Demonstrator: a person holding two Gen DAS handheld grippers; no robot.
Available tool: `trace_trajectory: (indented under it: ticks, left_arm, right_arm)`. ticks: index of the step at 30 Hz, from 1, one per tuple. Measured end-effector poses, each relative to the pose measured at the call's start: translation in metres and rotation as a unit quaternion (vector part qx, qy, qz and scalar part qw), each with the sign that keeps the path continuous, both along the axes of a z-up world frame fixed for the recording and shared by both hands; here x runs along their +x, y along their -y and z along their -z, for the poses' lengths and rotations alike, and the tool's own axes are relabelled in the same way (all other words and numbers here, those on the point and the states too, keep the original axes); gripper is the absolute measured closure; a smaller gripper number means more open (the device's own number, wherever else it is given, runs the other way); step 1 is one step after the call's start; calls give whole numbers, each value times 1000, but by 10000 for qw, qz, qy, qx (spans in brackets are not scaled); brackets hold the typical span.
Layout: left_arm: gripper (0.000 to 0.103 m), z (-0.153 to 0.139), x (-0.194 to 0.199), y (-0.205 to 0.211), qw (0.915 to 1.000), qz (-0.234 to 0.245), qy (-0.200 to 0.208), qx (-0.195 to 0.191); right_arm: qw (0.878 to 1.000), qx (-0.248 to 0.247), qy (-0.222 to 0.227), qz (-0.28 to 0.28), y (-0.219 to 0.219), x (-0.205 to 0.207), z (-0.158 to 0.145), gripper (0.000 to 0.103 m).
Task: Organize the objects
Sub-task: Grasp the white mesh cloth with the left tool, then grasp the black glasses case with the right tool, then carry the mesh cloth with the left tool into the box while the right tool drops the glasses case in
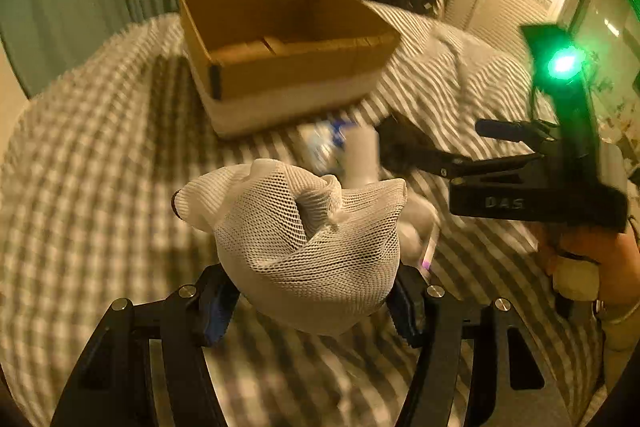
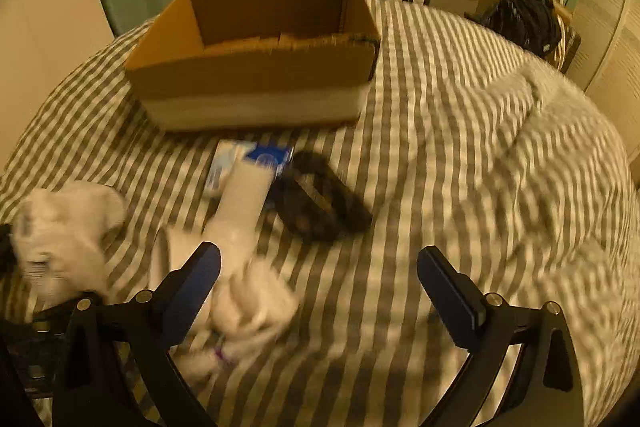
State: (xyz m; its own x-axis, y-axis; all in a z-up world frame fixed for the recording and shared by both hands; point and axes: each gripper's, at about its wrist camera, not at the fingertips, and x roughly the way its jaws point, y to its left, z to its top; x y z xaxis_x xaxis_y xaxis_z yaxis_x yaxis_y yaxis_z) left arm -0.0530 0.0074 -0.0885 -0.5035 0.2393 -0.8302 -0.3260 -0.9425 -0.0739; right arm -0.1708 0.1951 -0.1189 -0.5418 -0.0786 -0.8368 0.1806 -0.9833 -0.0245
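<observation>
Left gripper fingers pinch a white mesh bag above the striped bed, w/ the cardboard box ahead. Best to squeeze firmly & carry it over the rim. Right gripper, fingers spread & empty, hangs beside a white bottle.

Box on bed; bottle, pouch before it

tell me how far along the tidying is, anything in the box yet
Nothing looks done: the cardboard box shows only its own bottom flaps. In hand: the left gripper is clamped on the white mesh bag; the right gripper is open and empty. Left on the striped bed: white bottle, blue-and-white packet, dark band, other white items.
</observation>
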Motion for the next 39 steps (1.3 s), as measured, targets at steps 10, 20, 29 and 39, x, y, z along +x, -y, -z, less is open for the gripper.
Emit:
trace_trajectory:
  ticks: [10,20,29,39]
  left_arm:
    - [38,12,-39,4,9991,-288,-38,-295]
    - [38,19,-42,4,9991,-278,71,-307]
    - [38,-24,-29,17,9984,-427,-371,-5]
    - [38,-65,-30,30,9951,-526,-817,182]
  right_arm:
    - [9993,88,348,-42,-4,-57,39,22]
    - [9988,-59,409,-262,5,-53,46,49]
    - [9994,266,29,-241,23,-29,-2,75]
    - [9972,410,-532,-330,40,7,-57,75]
